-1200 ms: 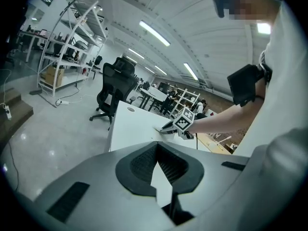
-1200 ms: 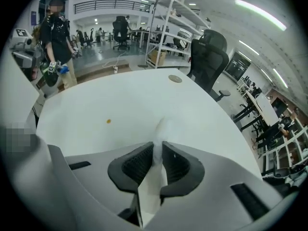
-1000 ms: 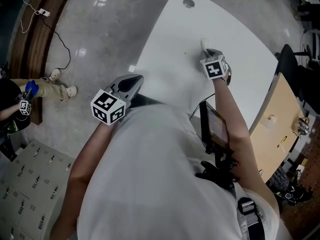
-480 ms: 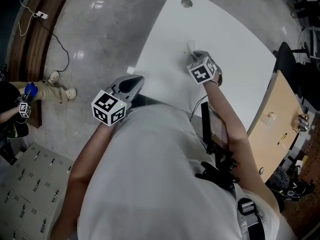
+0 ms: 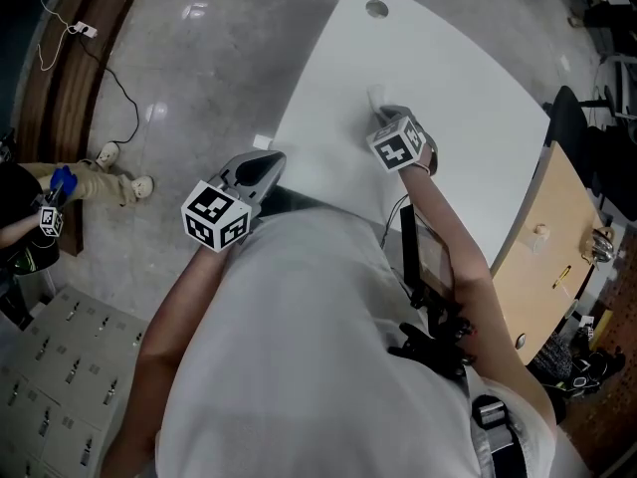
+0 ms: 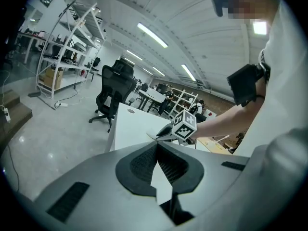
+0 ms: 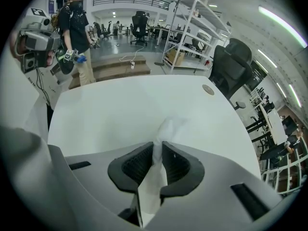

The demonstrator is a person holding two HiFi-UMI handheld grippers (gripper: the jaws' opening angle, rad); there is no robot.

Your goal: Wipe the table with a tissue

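The right gripper [image 7: 158,150] is clamping the tissue [image 7: 166,129], whose free end is pressing on the table [image 7: 120,109]. The left gripper [image 6: 158,147] is hanging clenched on nothing just off the table's edge. A chair [image 7: 231,64] is standing beyond the far edge.

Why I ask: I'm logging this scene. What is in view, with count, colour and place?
table: 1, white, in front of the person
tissue: 1, white, on the table, pinched by the right gripper
cable hole: 1, grey, near the table's far corner
office chair: 1, black, beyond the table
shelving rack: 1, white, behind the table
bench: 1, brown, on the floor at left
other person: 1, dark top, left of the table
lockers: grey, lower left
right gripper: grey, jaws shut on the tissue
left gripper: grey, jaws together, empty, off the table's near edge
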